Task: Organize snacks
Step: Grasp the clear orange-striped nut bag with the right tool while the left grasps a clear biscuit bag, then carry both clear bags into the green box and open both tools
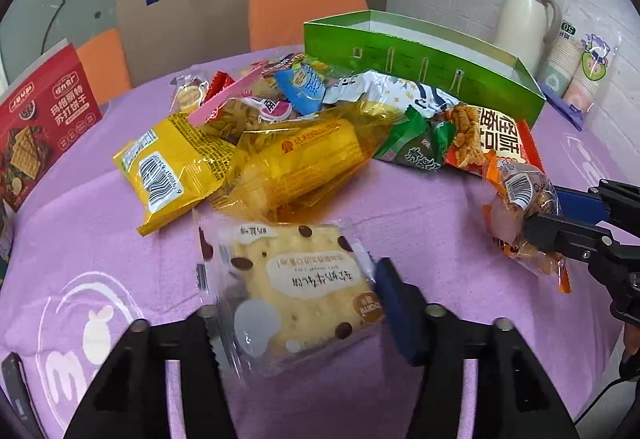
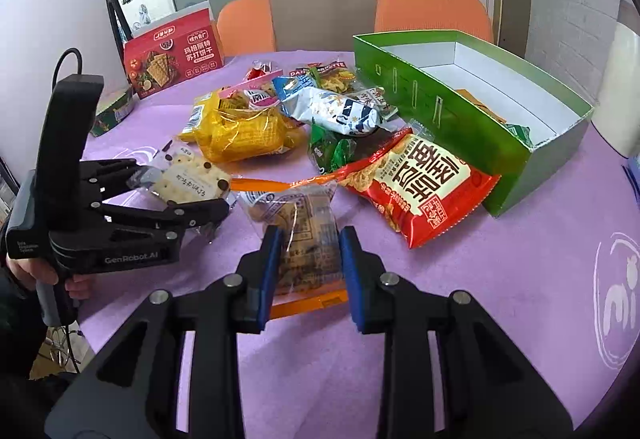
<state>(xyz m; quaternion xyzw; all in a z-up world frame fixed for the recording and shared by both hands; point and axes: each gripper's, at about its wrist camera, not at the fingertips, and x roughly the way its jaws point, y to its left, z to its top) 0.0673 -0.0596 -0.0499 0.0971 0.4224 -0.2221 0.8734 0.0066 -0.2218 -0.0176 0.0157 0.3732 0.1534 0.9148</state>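
Observation:
My left gripper (image 1: 300, 315) is shut on a clear cracker packet (image 1: 296, 279) with brown dots and a white label, held just above the purple cloth; the right wrist view shows this packet (image 2: 192, 179) between the left gripper's (image 2: 184, 191) jaws. My right gripper (image 2: 310, 267) is shut on a clear orange-edged snack packet (image 2: 308, 231), which appears at the right edge of the left wrist view (image 1: 516, 207). A heap of snack bags lies mid-table, including a yellow bag (image 1: 172, 167) and a red bag (image 2: 420, 183). Behind it stands an open green box (image 2: 440, 111), holding a few packets.
A red cracker box (image 1: 44, 119) stands at the left table edge. A cream thermos (image 1: 524, 19) and sleeves of paper cups (image 1: 576, 67) stand beyond the green box. Orange chairs (image 2: 432, 7) and a cardboard sheet (image 1: 184, 19) line the far side.

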